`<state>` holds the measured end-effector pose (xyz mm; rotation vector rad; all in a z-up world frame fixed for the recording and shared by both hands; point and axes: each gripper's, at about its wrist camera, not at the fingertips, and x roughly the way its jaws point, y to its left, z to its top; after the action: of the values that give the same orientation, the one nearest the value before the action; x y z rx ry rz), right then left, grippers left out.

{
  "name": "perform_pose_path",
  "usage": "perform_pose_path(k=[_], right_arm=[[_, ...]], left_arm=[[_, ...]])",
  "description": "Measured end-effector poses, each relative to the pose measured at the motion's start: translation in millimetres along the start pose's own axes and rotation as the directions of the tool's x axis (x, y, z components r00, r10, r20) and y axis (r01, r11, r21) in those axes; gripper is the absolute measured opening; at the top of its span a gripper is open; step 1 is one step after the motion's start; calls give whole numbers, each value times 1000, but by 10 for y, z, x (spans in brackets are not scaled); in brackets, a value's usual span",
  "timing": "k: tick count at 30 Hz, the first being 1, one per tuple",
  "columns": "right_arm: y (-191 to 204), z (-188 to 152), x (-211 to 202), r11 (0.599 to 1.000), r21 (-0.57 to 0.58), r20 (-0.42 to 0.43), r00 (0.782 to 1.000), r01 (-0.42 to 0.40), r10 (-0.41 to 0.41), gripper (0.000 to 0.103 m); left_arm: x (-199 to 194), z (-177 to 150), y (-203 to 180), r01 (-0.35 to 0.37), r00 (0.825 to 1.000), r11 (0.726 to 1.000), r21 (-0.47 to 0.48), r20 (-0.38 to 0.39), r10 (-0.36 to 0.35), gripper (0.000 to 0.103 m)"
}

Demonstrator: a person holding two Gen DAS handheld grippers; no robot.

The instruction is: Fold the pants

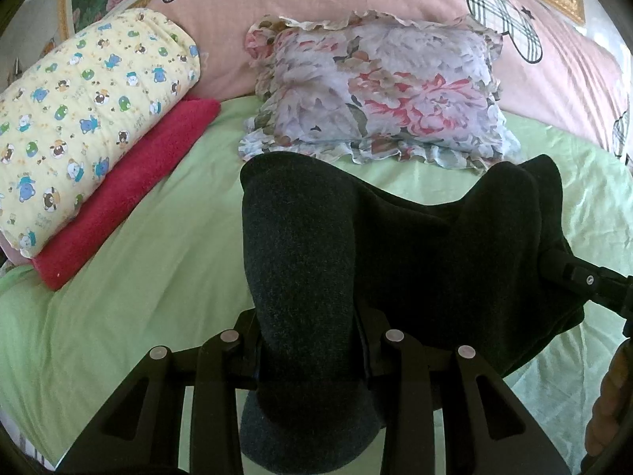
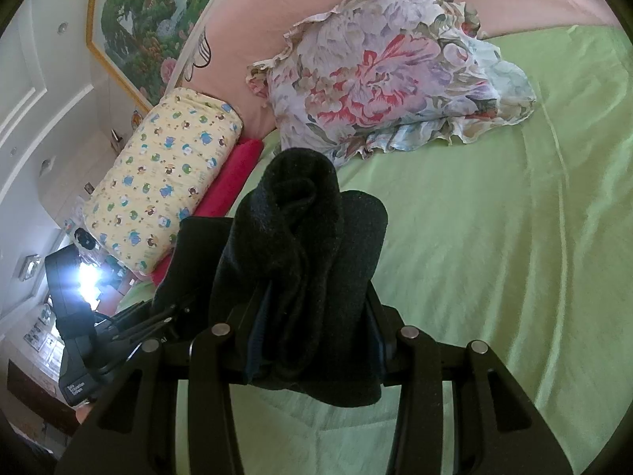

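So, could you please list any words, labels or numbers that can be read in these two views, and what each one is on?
"Data Acquisition System", as best it reads: small white print on the black device at the lower left of the right wrist view.
Yellow bear-print quilt: faint lettering among the bears, too small to read.
Nothing else carries legible text.

We see a green bed sheet (image 1: pixel 138 285) with a floral ruffled pillow (image 1: pixel 376 95) lying on it. To the left, a yellow quilt roll with cartoon bears (image 1: pixel 87 118) rests on a folded red towel (image 1: pixel 130 198). A framed landscape painting (image 2: pixel 146 27) hangs behind.
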<state>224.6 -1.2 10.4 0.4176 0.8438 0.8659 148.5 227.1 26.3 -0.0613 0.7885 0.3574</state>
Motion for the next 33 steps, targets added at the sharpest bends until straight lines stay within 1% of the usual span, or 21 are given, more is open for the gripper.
perform_pose_path(k=[10,12,14,15,17,18,20,22,23,25,26,30,32,33], right_arm=[[-79,6,133,1000,9,-23,1000,3,-3,45],[-103,4,153,1000,12,-26,1000,4,-4,45],[-138,1,180,1000,18,-33,999,12,-12,47],[-157,-3,189,999,21,-35,999,24,-24,51],[-191,-7,196,998,16,-37,998,57,-56,55],[-208,-9,199,997,12,-37,997,73,-73,56],[-266,-15,208,995,1,-39,995,97,-97,57],[-306,-16,208,995,-5,-37,994,103,-104,62],[-318,-17,209,994,-13,-37,993,110,-110,63],[-335,-18,212,992,-31,-33,992,122,-123,65],[-342,-19,214,992,-34,-32,992,122,-123,65],[-404,-19,224,993,-19,-33,993,117,-118,65],[-392,-19,188,992,-20,-25,992,124,-125,65],[-379,-22,174,991,-24,-21,991,128,-129,65]], left_arm=[[159,-5,23,1,1000,1000,-8,-20,-2,34],[193,-9,41,4,1000,1000,-17,-27,-4,36],[223,-17,83,9,999,999,-35,-34,-10,42],[249,-23,126,20,999,999,-51,-39,-22,44],[286,-41,191,30,998,997,-71,-48,-34,54],[304,-46,215,33,998,996,-77,-50,-36,56],[339,-64,248,23,998,996,-83,-53,-27,61],[361,-96,271,16,999,997,-82,-49,-20,66],[374,-112,284,18,999,996,-86,-48,-22,67],[426,-135,319,42,997,994,-102,-58,-48,67],[440,-140,334,49,996,993,-110,-63,-56,70],[436,-139,436,110,991,983,-150,-65,-120,71],[385,-143,460,121,990,980,-156,-58,-131,71],[345,-148,470,117,991,981,-154,-53,-126,71]])
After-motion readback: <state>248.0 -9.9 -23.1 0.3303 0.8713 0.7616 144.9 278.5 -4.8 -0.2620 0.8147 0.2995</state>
